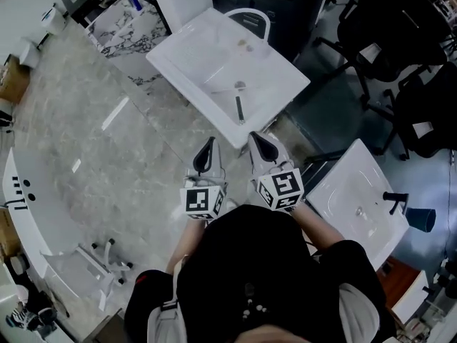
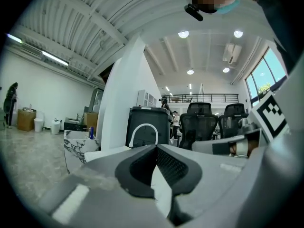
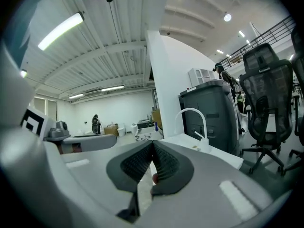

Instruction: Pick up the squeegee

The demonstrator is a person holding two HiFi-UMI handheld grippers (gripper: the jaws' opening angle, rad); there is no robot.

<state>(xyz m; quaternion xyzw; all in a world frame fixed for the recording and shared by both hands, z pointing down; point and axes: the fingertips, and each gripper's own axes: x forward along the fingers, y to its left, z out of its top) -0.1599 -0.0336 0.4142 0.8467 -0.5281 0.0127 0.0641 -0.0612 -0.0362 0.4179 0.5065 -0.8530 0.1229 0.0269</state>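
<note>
The squeegee (image 1: pixel 239 104), a dark handle with a small pale head, lies in the white sink basin (image 1: pixel 193 52) ahead of me. Both grippers hover side by side just short of the basin's near edge and point toward it. My left gripper (image 1: pixel 208 144) is shut with nothing in it, its dark pads meeting at the tips (image 2: pixel 156 147). My right gripper (image 1: pixel 258 138) is likewise shut and empty (image 3: pixel 152 143). The squeegee does not show in either gripper view; only the basin's white rim (image 3: pixel 223 158) and its curved white faucet (image 3: pixel 192 120) appear there.
A second white basin (image 1: pixel 357 191) with a black faucet (image 1: pixel 394 200) stands to the right. Black office chairs (image 1: pixel 400 27) fill the upper right. A marbled counter (image 1: pixel 132 21) sits upper left, and a dark grey bin (image 2: pixel 149 125) stands behind the first basin. A curved white counter (image 1: pixel 18 213) runs along the left.
</note>
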